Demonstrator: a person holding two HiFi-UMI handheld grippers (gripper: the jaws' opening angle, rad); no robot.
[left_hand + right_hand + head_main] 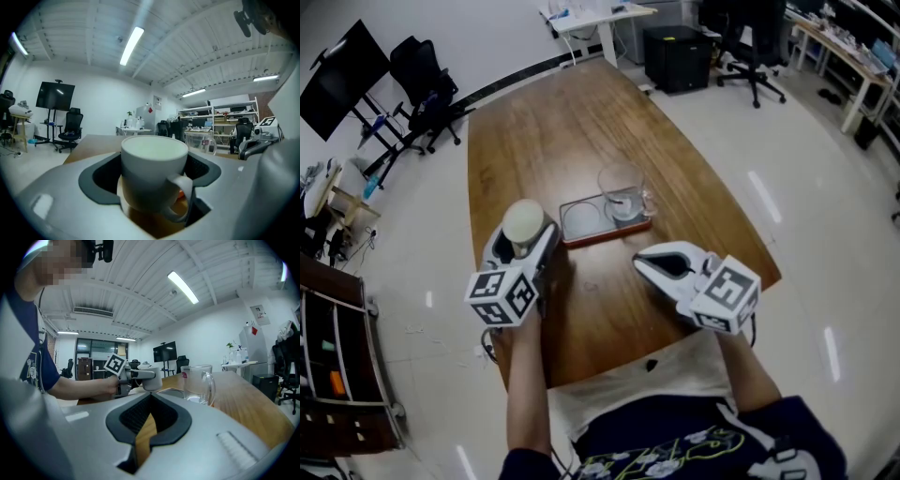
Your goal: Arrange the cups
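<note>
Mug first: the white mug (152, 168) sits in the left claw (525, 239), which is closed round its body with the handle facing back toward the holder, at the left edge of the worktop (572, 131). It looks like glazed ceramic, so probably stiff, smooth, fairly heavy and chippable; a grip across the body seems the right hold. Just right of it lies the tray (605, 234), with its left round place empty. The glass mug (622, 192) stands on the tray's right place; it is likely slick and fragile and best taken low on the wall. Furthest right, the right claw (639, 262) has its tips together and carries nothing.
</note>
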